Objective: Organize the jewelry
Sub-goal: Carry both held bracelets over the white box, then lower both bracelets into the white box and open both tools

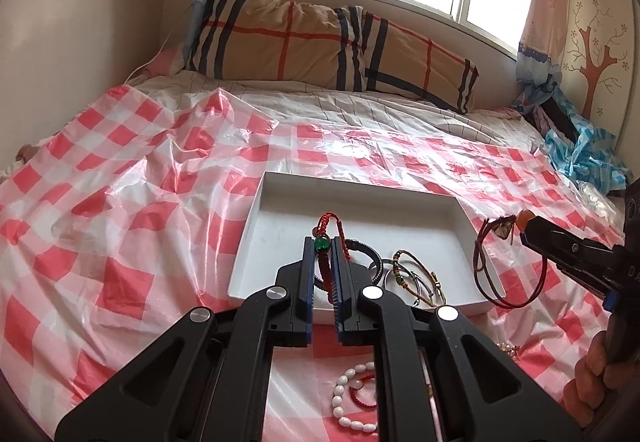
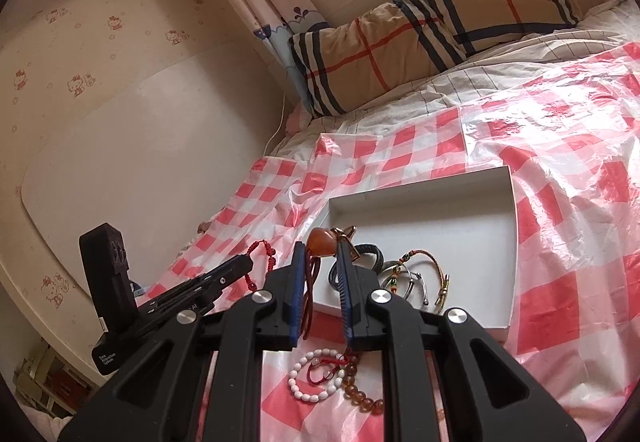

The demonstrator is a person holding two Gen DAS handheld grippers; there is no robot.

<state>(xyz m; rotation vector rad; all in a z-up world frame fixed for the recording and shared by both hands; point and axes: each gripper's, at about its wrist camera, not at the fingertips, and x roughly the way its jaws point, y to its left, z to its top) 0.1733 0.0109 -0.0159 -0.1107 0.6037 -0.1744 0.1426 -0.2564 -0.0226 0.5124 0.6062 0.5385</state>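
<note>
Both tongs are clamped on jewelry and held above the near edge of the white tray [image 1: 256, 226], seemingly so each piece can be lowered in without dragging over the plastic sheet. Left tongs [image 1: 323, 254] pinch a red braided cord bracelet [image 1: 334, 226] by its green bead, the cord looping up past the tips. Right tongs [image 2: 319, 254] grip a dark red cord necklace [image 1: 486, 274] at its amber pendant [image 2: 320, 240], the loop hanging free beneath. Inside the tray, bunched at the near corner, lie a dark braided band [image 2: 370, 252], silver bangles [image 2: 412, 278] and what looks like a multicolored thread bracelet [image 2: 430, 266]. A white bead bracelet [image 2: 308, 378] and amber bead strand [image 2: 362, 394] wait on the checked sheet [image 1: 120, 242] covering the bed.
</note>
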